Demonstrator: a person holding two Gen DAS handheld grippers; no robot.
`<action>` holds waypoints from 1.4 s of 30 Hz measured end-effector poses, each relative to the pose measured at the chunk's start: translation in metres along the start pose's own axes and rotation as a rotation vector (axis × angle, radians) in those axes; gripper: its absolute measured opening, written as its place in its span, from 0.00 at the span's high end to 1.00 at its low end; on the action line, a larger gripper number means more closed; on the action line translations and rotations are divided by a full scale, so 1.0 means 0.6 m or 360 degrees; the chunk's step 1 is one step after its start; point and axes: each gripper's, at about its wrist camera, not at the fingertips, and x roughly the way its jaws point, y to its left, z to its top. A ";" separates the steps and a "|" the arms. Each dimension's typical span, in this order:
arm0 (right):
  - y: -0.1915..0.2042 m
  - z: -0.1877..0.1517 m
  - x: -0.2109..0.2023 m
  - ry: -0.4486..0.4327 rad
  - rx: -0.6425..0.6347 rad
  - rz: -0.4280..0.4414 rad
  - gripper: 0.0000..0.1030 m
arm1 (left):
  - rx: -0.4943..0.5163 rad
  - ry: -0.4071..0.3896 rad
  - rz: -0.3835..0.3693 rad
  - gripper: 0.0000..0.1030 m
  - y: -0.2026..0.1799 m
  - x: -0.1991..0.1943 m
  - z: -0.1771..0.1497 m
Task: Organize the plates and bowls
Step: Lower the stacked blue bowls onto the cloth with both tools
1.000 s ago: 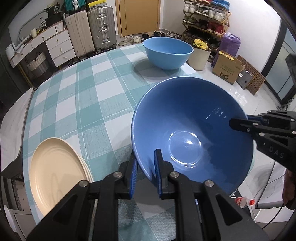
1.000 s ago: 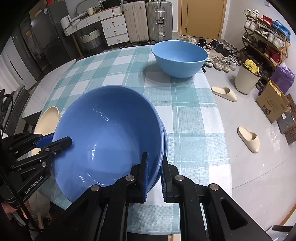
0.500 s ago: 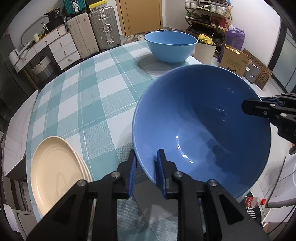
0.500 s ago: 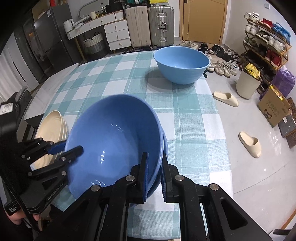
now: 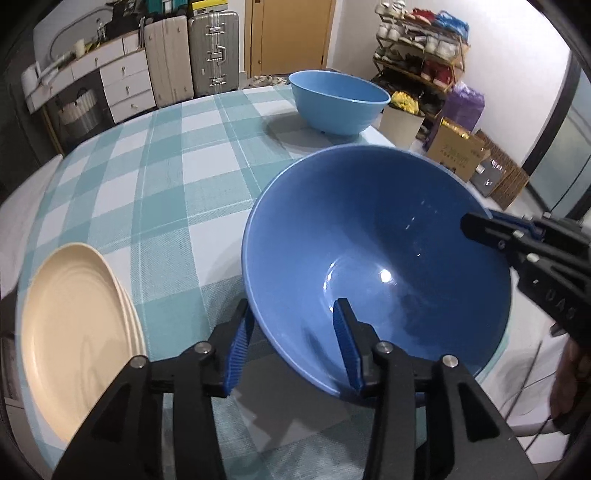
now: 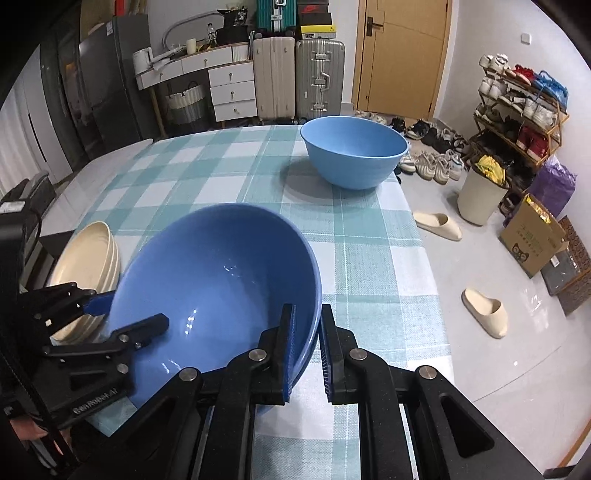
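Dark blue bowl (image 6: 221, 280) tilted above checked surface (image 5: 166, 177), rim clamped in right claw (image 6: 306, 345); left claw (image 5: 291, 343) opening, pads astride near rim, not pressing.

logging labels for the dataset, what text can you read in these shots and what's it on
"GenRobot.AI": side of the left gripper, seen from the right wrist.
"DAS": partly legible, side of the right gripper, seen from the left wrist.
"36": black bag on the dresser.
Cardboard box print: too blurred to read.

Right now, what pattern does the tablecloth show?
The tablecloth is teal-and-white checked, clearest in the right wrist view.
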 end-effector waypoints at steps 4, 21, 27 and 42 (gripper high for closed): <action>-0.007 -0.001 -0.002 -0.0060 0.0049 0.0010 0.89 | 0.0004 -0.0024 0.0005 0.57 -0.002 -0.003 0.002; -0.086 -0.008 0.001 -0.0206 0.0320 0.0228 0.89 | -0.0013 0.0020 0.0030 0.49 0.007 0.013 0.030; -0.111 -0.009 -0.005 -0.0273 0.0378 0.0383 0.64 | -0.0088 -0.0074 0.0066 0.38 0.020 -0.002 0.038; -0.053 -0.014 -0.063 -0.0705 0.0137 0.0305 0.05 | -0.0034 -0.0370 0.0355 0.01 0.016 -0.048 0.045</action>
